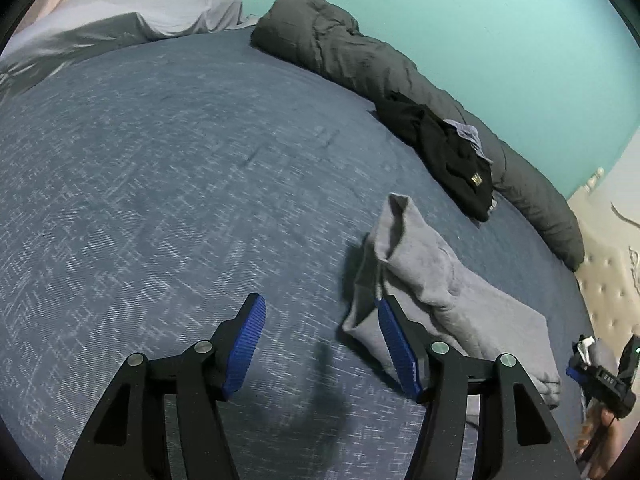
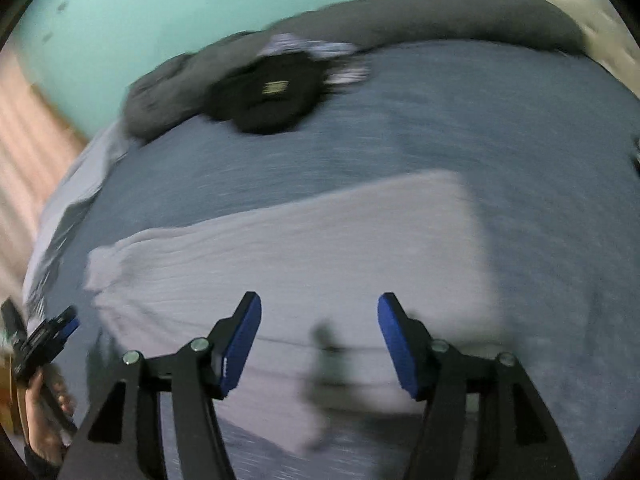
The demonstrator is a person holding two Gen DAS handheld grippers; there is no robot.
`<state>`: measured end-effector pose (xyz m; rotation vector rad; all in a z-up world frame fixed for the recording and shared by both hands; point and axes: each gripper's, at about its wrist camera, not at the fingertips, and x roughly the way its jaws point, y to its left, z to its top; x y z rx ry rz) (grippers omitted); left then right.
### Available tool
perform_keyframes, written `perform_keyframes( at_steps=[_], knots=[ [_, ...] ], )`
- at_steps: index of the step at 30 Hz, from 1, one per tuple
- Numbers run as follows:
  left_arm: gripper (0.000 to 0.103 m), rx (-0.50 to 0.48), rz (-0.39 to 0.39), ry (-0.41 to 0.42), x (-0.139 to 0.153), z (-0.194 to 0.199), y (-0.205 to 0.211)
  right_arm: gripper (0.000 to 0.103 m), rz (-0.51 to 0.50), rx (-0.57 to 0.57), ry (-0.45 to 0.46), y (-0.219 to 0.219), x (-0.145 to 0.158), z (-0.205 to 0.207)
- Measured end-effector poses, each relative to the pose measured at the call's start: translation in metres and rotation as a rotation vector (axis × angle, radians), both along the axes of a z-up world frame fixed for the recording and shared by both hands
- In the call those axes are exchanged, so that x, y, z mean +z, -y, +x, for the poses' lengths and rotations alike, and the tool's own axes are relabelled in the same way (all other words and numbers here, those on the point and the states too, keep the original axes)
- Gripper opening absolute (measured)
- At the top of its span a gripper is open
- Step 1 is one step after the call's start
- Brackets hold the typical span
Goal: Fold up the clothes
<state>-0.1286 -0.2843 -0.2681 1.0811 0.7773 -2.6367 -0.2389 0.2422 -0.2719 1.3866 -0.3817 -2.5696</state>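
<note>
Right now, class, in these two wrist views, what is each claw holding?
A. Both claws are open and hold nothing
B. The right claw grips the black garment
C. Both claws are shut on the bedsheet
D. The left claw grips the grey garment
A: the left claw and the right claw each show their blue pads spread wide apart with nothing between them, above the grey garment.

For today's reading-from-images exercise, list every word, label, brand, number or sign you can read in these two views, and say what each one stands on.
"DAS": white letters on the black body of the right hand-held gripper, seen at the edge of the left wrist view; small, so the reading is uncertain.
Gold patch on the black garment: too small and blurred to read in either view.
Nothing else carries text.
</note>
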Motion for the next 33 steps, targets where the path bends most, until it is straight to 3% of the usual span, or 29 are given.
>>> perform_keyframes(
  at_steps=[5,16,29,33],
  knots=[
    [0.063,-0.005,-0.015,0.002,-0.001,-0.005,-0.01,0.062,-0.034,-0.037,0.059,-0.044,-0.011,0.013],
    [0.063,-0.009,-0.026,0.006,0.0,-0.005,-0.012,0.062,-0.253,-0.091,0.161,-0.031,-0.035,0.037],
    [0.063,0.002,-0.015,0.002,0.0,-0.001,-0.006,0.062,-0.399,-0.283,0.136,-0.037,-0.075,0.027],
    [0.063,0.005,-0.016,0.001,0.0,0.001,-0.004,0.062,-0.438,-0.291,0.045,-0.043,-0.072,0.033]
  ],
)
